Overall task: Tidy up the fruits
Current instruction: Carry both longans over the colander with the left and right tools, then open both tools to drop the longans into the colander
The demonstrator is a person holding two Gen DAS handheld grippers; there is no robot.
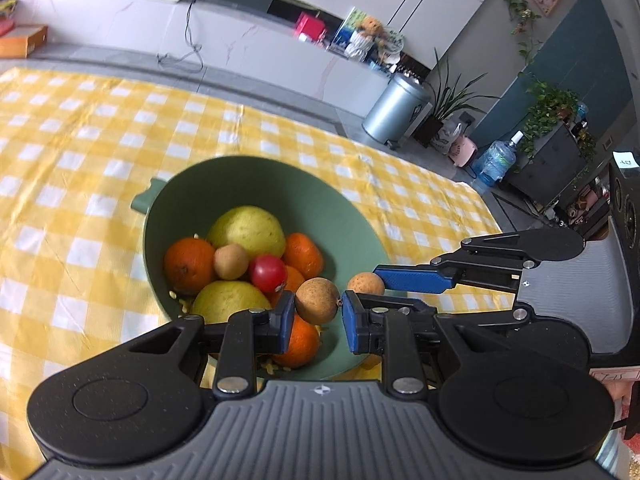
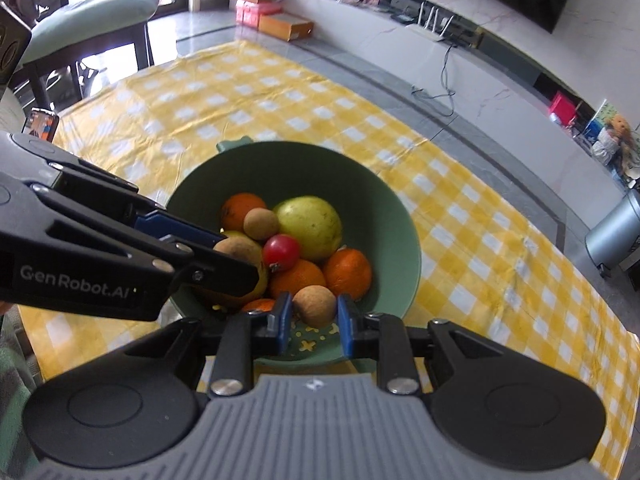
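A green bowl (image 1: 260,184) (image 2: 304,172) on the checked cloth holds two yellow-green pears (image 1: 248,230), several oranges (image 1: 188,266), a red cherry tomato (image 1: 268,273) and a small brown round fruit (image 1: 230,261). My left gripper (image 1: 319,312) is shut on another brown round fruit (image 1: 318,300) just above the bowl's near side. My right gripper (image 2: 314,314) is shut on a third brown fruit (image 2: 315,305), also over the near rim. In the right wrist view the left gripper (image 2: 236,258) reaches in from the left with its fruit (image 2: 236,249).
A yellow-and-white checked tablecloth (image 1: 80,152) covers the table. A phone (image 2: 40,126) lies at its far left corner, beside a chair (image 2: 84,12). Beyond the table are a metal bin (image 1: 394,110), potted plants and a low white cabinet.
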